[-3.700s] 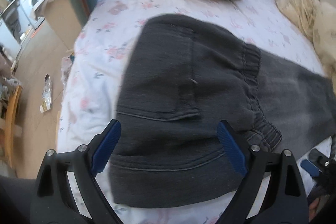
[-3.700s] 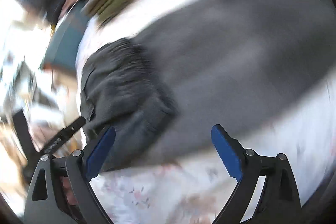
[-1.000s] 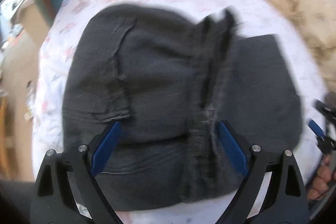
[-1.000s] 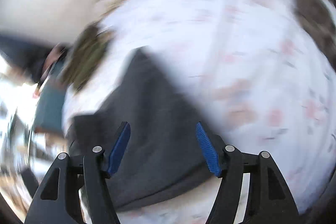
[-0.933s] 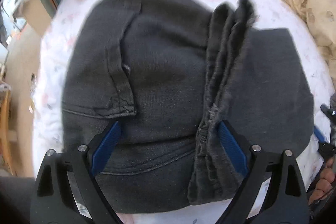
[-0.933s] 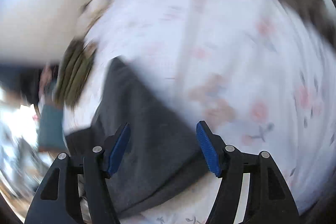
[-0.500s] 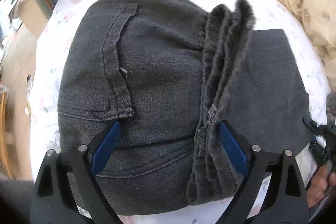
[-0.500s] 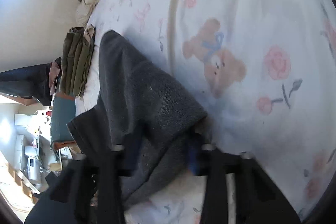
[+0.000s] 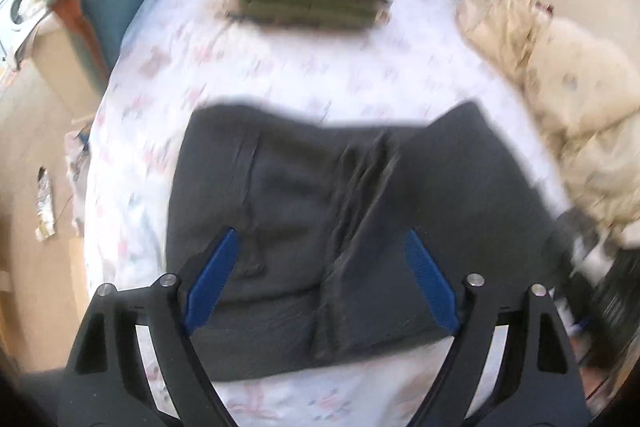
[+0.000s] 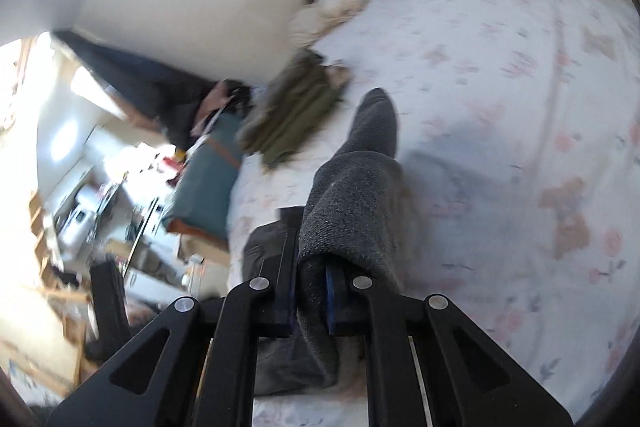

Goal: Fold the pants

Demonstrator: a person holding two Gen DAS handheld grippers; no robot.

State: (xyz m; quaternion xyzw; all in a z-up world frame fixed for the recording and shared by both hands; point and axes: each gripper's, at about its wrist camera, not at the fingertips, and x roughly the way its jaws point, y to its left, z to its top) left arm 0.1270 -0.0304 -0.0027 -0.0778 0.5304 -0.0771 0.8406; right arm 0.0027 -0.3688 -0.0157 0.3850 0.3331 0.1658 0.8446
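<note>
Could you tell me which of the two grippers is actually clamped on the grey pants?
The right gripper: its jaws have just closed on a fold of the grey pants. The left gripper stands open above them, holding nothing.

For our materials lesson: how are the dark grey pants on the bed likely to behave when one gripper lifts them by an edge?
Probably floppy: where the right gripper is shut on the dark grey pants, the fabric bends and hangs over its jaws. Likely fairly heavy for cloth, since the weave looks thick and the folded waistband stands up in ridges. Probably not slippery; the surface looks coarse.
</note>
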